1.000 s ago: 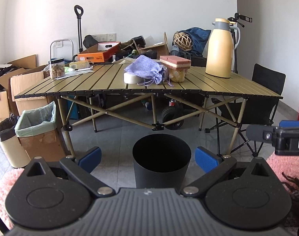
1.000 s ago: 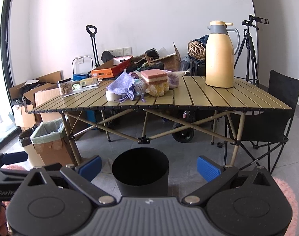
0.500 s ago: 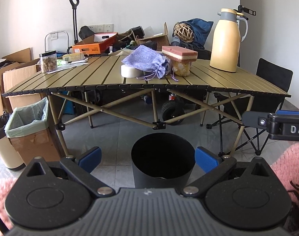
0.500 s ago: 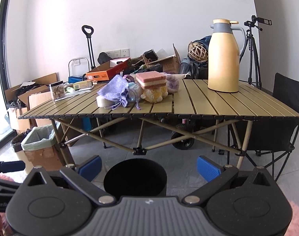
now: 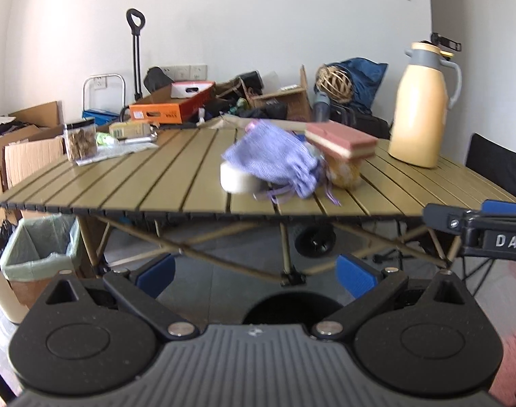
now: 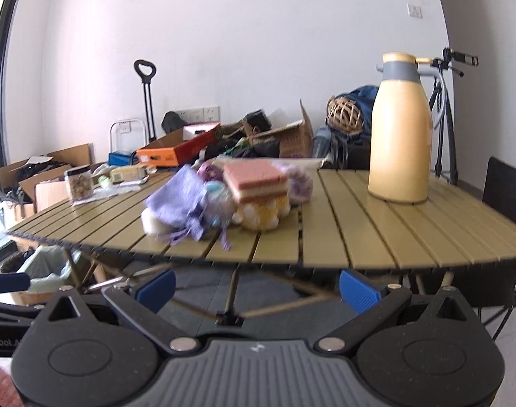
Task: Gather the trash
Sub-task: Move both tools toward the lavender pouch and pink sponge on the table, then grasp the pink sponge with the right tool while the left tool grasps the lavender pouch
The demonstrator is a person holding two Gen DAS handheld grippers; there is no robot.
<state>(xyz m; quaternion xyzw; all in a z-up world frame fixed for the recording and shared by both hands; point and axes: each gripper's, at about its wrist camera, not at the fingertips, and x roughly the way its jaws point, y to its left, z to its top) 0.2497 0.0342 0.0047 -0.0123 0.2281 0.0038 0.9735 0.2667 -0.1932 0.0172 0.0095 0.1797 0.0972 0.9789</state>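
A heap of small items lies mid-table on the olive slatted table [image 5: 149, 183] [image 6: 360, 230]: a purple drawstring pouch [image 5: 275, 159] [image 6: 180, 200], a white tape roll [image 5: 236, 179], a pink-topped sponge [image 5: 341, 140] [image 6: 256, 181] on a yellow knobbly thing [image 6: 263, 215]. A black round bin [image 5: 288, 308] stands on the floor below, mostly hidden behind my left gripper [image 5: 254, 276]. The left gripper is open and empty, below table height. My right gripper [image 6: 256, 286] is open and empty too; it shows at the right edge [image 5: 478, 234] of the left wrist view.
A tall yellow thermos jug [image 5: 422, 105] [image 6: 400, 132] stands at the table's right back. A clear jar [image 5: 80, 140] and papers sit at its left. A lined cardboard bin [image 5: 40, 254] is on the floor left, a black folding chair [image 6: 505, 196] right, boxes behind.
Both grippers have risen and come closer to the table: the tabletop now fills the middle of both views and the black bin has sunk almost out of sight. Both stay open.
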